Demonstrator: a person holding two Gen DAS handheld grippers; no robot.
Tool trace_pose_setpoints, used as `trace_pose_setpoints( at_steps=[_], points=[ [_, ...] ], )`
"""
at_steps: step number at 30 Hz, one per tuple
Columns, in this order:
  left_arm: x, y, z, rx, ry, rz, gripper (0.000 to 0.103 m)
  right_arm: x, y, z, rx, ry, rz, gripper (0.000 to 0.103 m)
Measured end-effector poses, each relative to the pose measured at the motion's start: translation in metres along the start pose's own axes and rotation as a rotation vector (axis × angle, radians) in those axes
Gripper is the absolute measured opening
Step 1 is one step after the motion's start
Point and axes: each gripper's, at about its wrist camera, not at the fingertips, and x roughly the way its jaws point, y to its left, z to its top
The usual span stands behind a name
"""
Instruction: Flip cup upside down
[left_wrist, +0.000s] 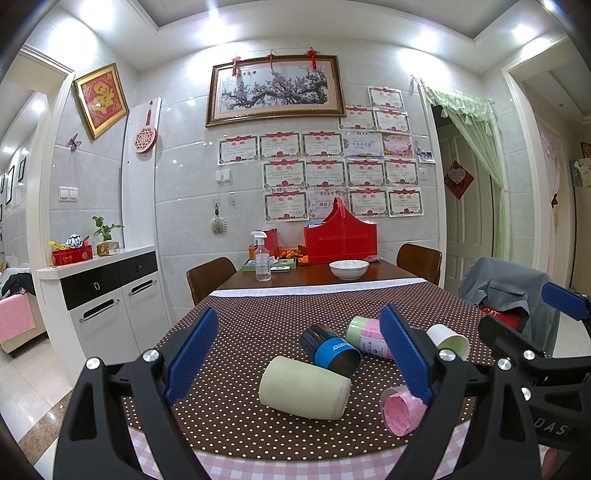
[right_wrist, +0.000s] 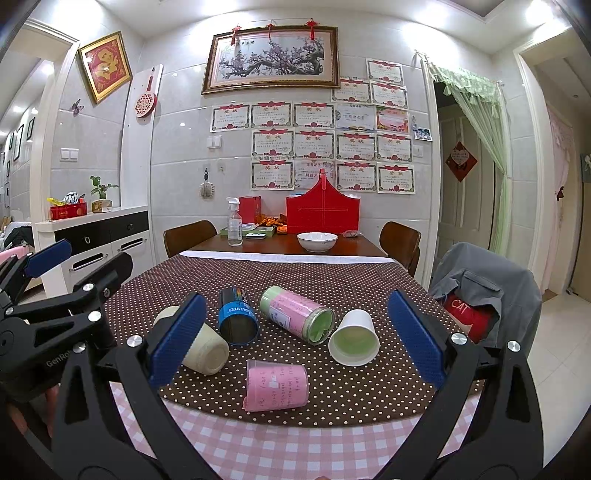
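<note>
Several cups lie on their sides on the dotted brown mat (right_wrist: 332, 280): a cream cup (left_wrist: 304, 387) (right_wrist: 207, 349), a dark blue cup (left_wrist: 330, 349) (right_wrist: 236, 319), a green-and-pink cup (left_wrist: 365, 336) (right_wrist: 295, 312), a white paper cup (left_wrist: 448, 339) (right_wrist: 354, 341) and a pink cup (left_wrist: 400, 410) (right_wrist: 277, 386). My left gripper (left_wrist: 299, 354) is open, its fingers either side of the cream and blue cups, above the near edge. My right gripper (right_wrist: 295, 338) is open and empty, above the pink cup. Each gripper shows at the edge of the other's view.
A white bowl (right_wrist: 317, 242), a spray bottle (right_wrist: 234, 221) and a red box (right_wrist: 322, 214) stand at the table's far end. Brown chairs (right_wrist: 189, 236) flank the table. A chair draped in grey cloth (right_wrist: 487, 291) stands at the right. A pink checked cloth (right_wrist: 295, 443) covers the near edge.
</note>
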Motion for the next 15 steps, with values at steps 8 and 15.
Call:
trace_pose_setpoints(
  at_steps=[8, 15],
  points=[
    [0.000, 0.000, 0.000, 0.001, 0.000, 0.000, 0.088, 0.000, 0.000, 0.000, 0.000, 0.000, 0.000, 0.097],
    [0.000, 0.006, -0.005, 0.007, 0.013, 0.003, 0.088, 0.011, -0.001, -0.003, 0.004, 0.013, 0.001, 0.097]
  ],
)
